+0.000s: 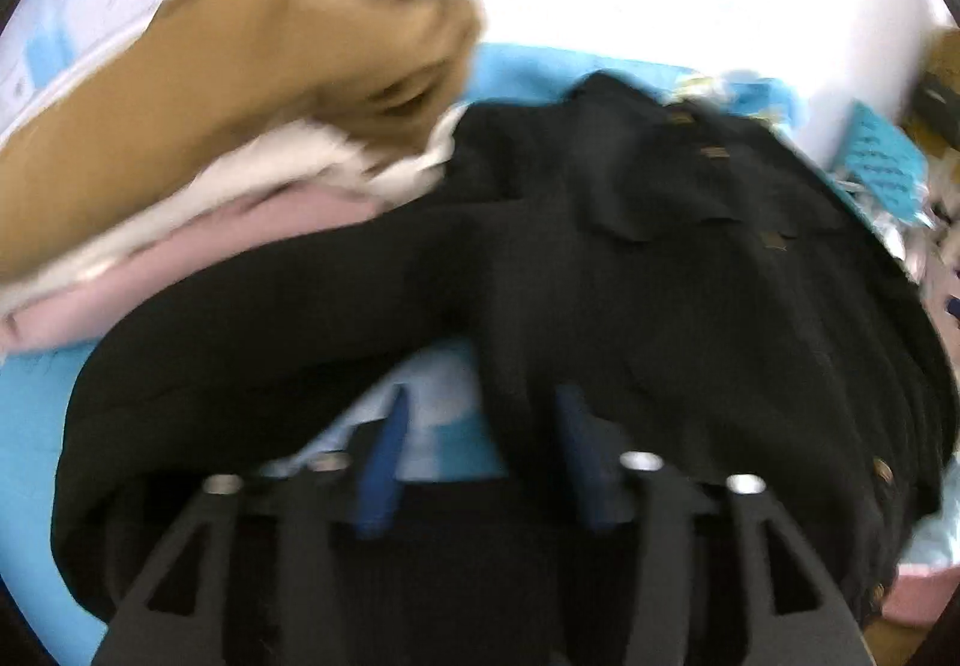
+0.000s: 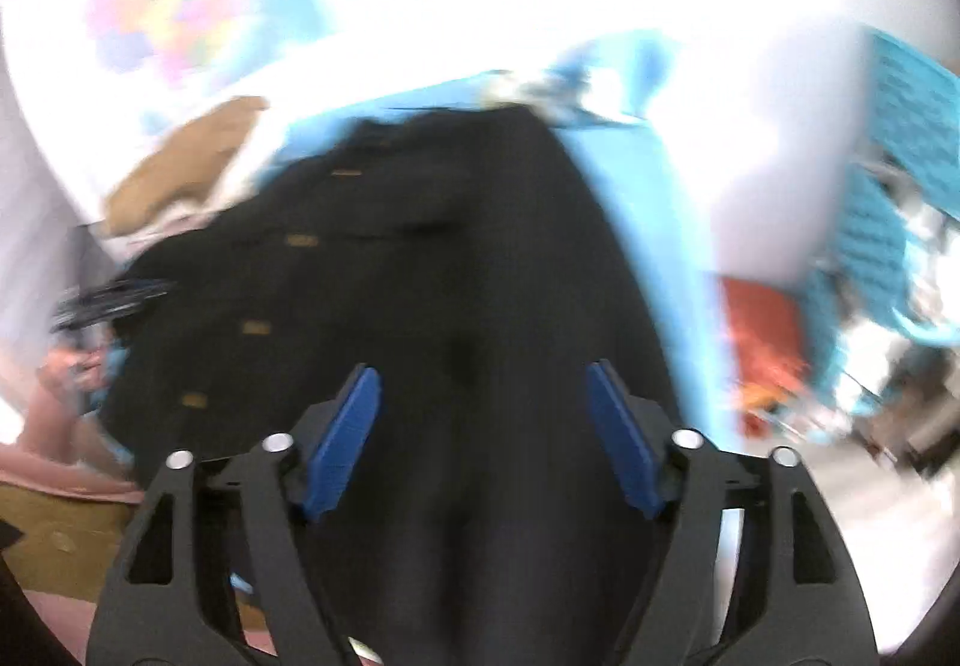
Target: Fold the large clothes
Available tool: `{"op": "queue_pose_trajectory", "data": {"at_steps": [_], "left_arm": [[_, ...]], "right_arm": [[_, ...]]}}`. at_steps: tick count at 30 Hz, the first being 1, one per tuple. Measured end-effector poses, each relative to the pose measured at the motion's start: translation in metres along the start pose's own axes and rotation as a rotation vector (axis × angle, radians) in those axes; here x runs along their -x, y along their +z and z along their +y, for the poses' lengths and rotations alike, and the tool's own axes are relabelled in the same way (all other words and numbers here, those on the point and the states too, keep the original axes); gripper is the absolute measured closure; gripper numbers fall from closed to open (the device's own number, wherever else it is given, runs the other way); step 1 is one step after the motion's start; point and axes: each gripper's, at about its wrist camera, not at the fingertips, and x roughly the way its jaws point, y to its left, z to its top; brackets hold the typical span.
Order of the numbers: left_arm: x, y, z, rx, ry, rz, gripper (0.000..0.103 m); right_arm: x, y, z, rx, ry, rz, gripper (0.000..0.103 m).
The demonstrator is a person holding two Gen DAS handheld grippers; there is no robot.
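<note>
Black buttoned coat [image 1: 630, 258] spread on a light blue bed sheet [image 1: 36, 426], mid-fold
Left tongs [image 1: 480, 456] and right tongs [image 2: 483, 438], both spread, hover over it, pinching nothing; next, I judge, each must nip an edge

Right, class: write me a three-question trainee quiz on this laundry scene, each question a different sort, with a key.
1. True or false: the black garment has buttons.
2. Which lies on top of the folded stack? A tan, B pink, C white.
3. Fill in: the right gripper's jaws stand ____ over the black cloth.

Key: 1 true; 2 A; 3 open.
</note>
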Motion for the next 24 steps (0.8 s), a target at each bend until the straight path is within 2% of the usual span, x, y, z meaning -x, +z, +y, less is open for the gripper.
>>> {"op": "queue_pose_trajectory", "data": {"at_steps": [1, 2, 5, 7, 9, 10, 11, 12, 13, 14, 15, 16, 18, 22, 24], "left_arm": [[0.007, 0.000, -0.002, -0.003, -0.026, -0.023, 0.041], [0.017, -0.001, -0.005, -0.001, -0.053, -0.050, 0.037], [0.037, -0.001, -0.011, -0.001, -0.099, -0.113, 0.033], [0.044, 0.001, -0.019, -0.006, -0.135, -0.134, 0.030], [0.046, 0.005, -0.034, -0.032, -0.167, -0.138, 0.030], [0.043, 0.008, -0.041, -0.042, -0.169, -0.136, 0.029], [0.040, 0.009, -0.046, -0.050, -0.171, -0.134, 0.027], [0.034, 0.011, -0.054, -0.058, -0.182, -0.128, 0.027], [0.030, 0.013, -0.060, -0.064, -0.199, -0.118, 0.027], [0.028, 0.014, -0.062, -0.067, -0.208, -0.110, 0.026], [0.024, 0.015, -0.068, -0.071, -0.221, -0.097, 0.026], [0.020, 0.016, -0.072, -0.075, -0.232, -0.086, 0.026], [0.014, 0.017, -0.081, -0.088, -0.248, -0.077, 0.026], [0.007, 0.020, -0.100, -0.124, -0.283, -0.067, 0.026], [0.006, 0.020, -0.107, -0.142, -0.295, -0.069, 0.025]], "right_arm": [[0.003, -0.006, -0.014, -0.045, -0.012, 0.006, 0.018], [0.004, -0.013, -0.025, -0.089, -0.004, 0.017, 0.018], [0.003, -0.030, -0.039, -0.135, -0.011, 0.046, 0.016], [-0.002, -0.039, -0.040, -0.137, -0.002, 0.074, 0.012], [-0.006, -0.047, -0.037, -0.129, -0.007, 0.094, 0.012], [-0.008, -0.050, -0.035, -0.120, -0.002, 0.101, 0.018], [-0.009, -0.052, -0.033, -0.113, -0.011, 0.099, 0.031], [-0.009, -0.055, -0.036, -0.108, -0.039, 0.090, 0.036], [-0.005, -0.059, -0.039, -0.100, -0.062, 0.086, 0.047], [-0.003, -0.058, -0.040, -0.093, -0.089, 0.078, 0.065], [0.000, -0.058, -0.043, -0.101, -0.082, 0.075, 0.075], [0.002, -0.058, -0.045, -0.109, -0.063, 0.071, 0.095], [0.008, -0.054, -0.042, -0.072, -0.121, 0.052, 0.097], [0.023, -0.043, -0.049, -0.107, -0.111, -0.005, 0.098], [0.026, -0.042, -0.065, -0.176, -0.082, -0.027, 0.093]]}}
